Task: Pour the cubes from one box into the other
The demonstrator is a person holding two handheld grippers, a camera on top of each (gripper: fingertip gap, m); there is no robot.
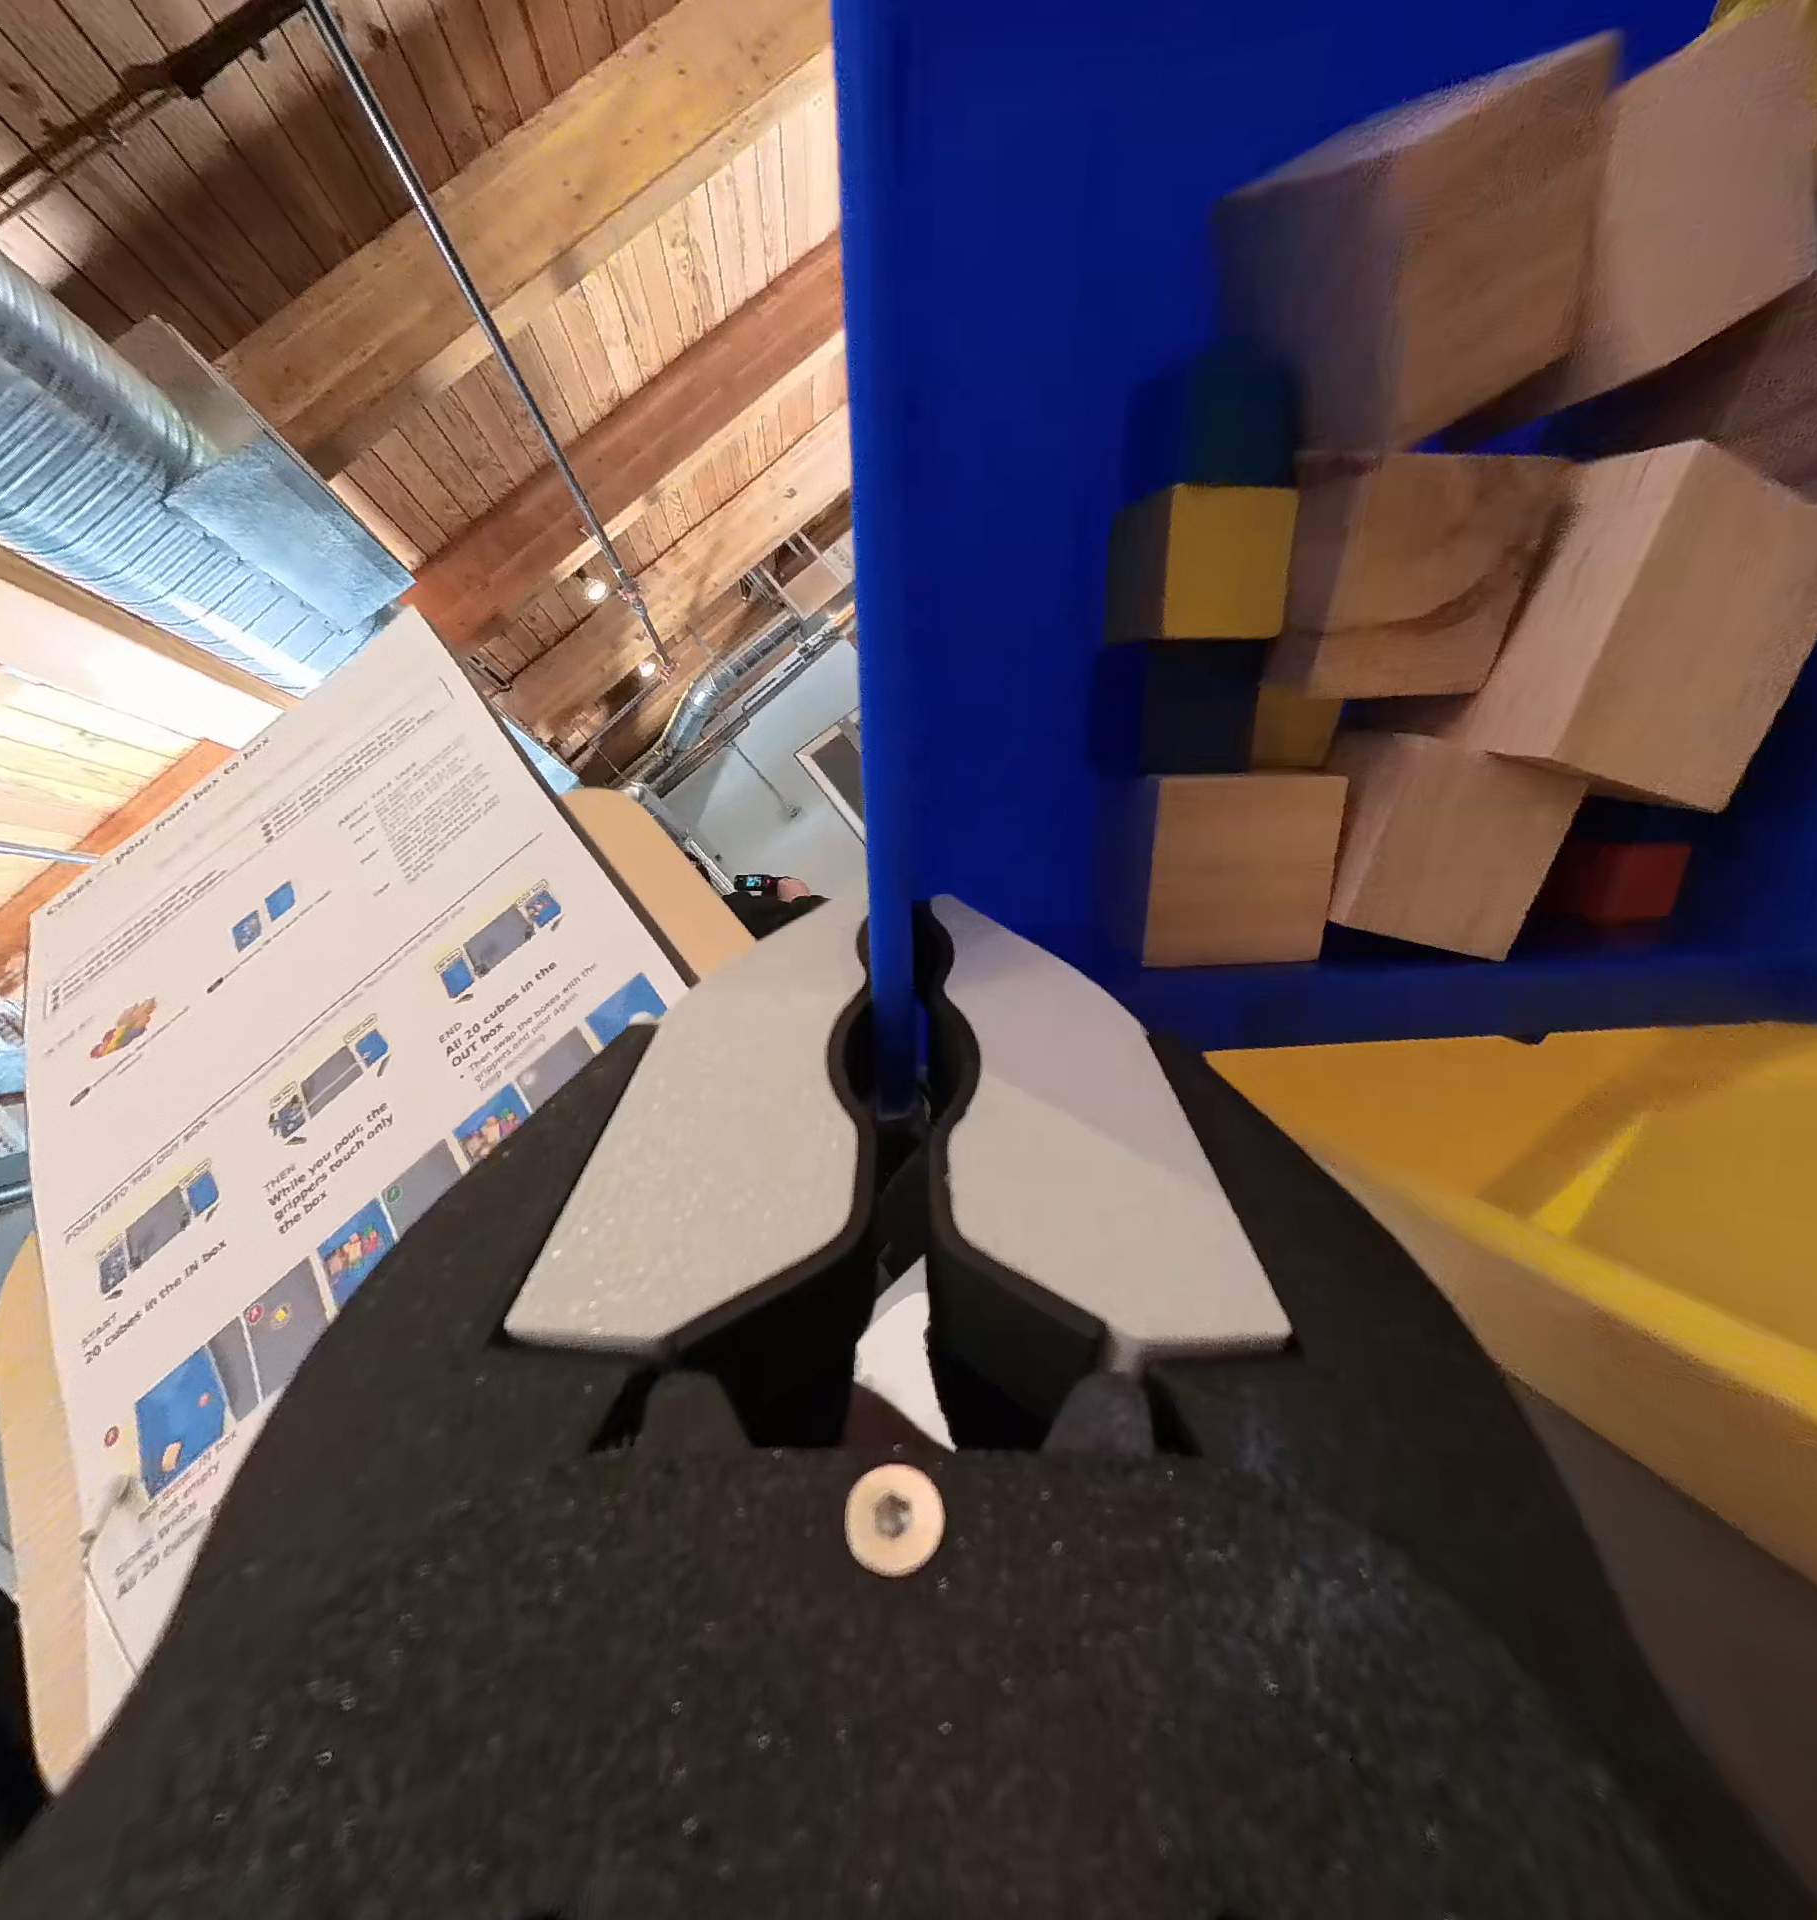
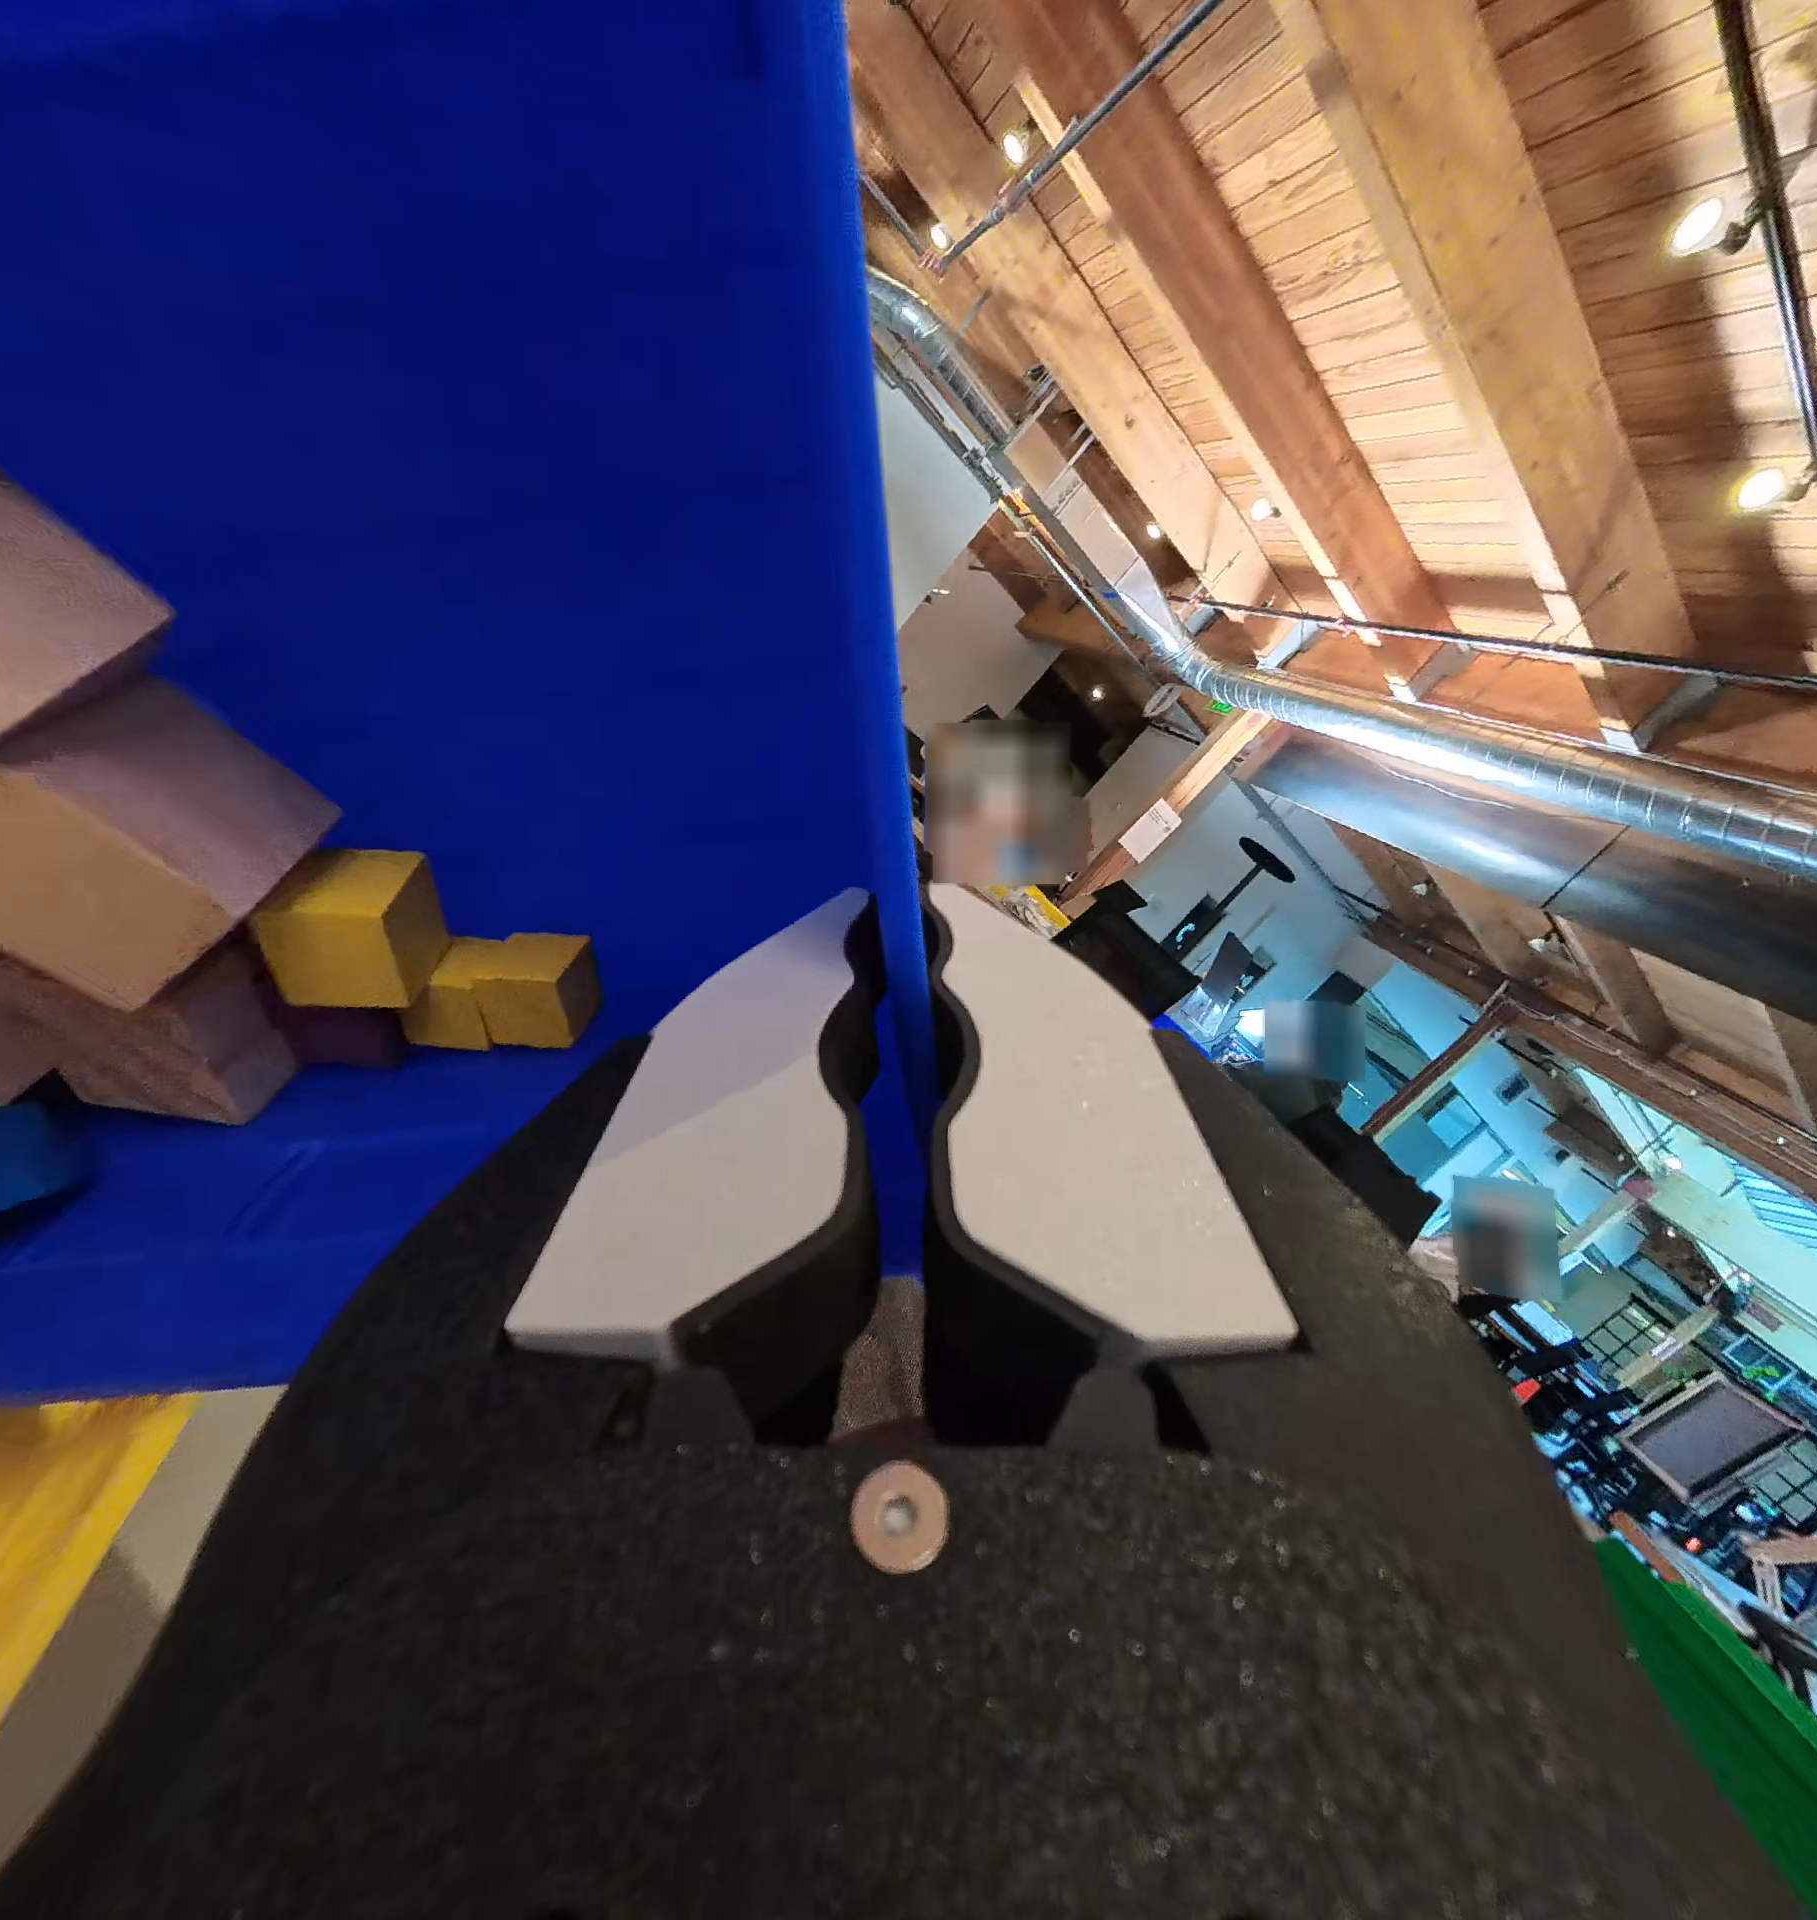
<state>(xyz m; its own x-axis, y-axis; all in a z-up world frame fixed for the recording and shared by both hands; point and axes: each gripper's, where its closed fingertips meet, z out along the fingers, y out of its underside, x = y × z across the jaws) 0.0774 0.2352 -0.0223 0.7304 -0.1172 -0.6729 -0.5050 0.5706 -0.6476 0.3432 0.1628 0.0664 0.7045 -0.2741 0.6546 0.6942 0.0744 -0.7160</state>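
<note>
Each tool, left (image 1: 896, 1023) and right (image 2: 899, 997), is clamped on a side wall of the tilted blue box (image 1: 987, 520), held above the yellow box (image 1: 1610, 1299). The cubes (image 1: 1455, 644) tumble toward the blue box's lower edge; tipping too fast, I judge, could bounce some past the yellow box.

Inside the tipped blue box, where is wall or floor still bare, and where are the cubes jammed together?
Bare: blue box wall between the right gripper and the yellow cubes. Crowded: wooden cubes pile against its lower edge above the yellow box.

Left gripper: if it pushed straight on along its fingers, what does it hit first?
The left gripper is already shut on the blue box wall, which runs straight ahead between its fingers; it would slide further onto that wall. Depth beyond is unclear.
</note>
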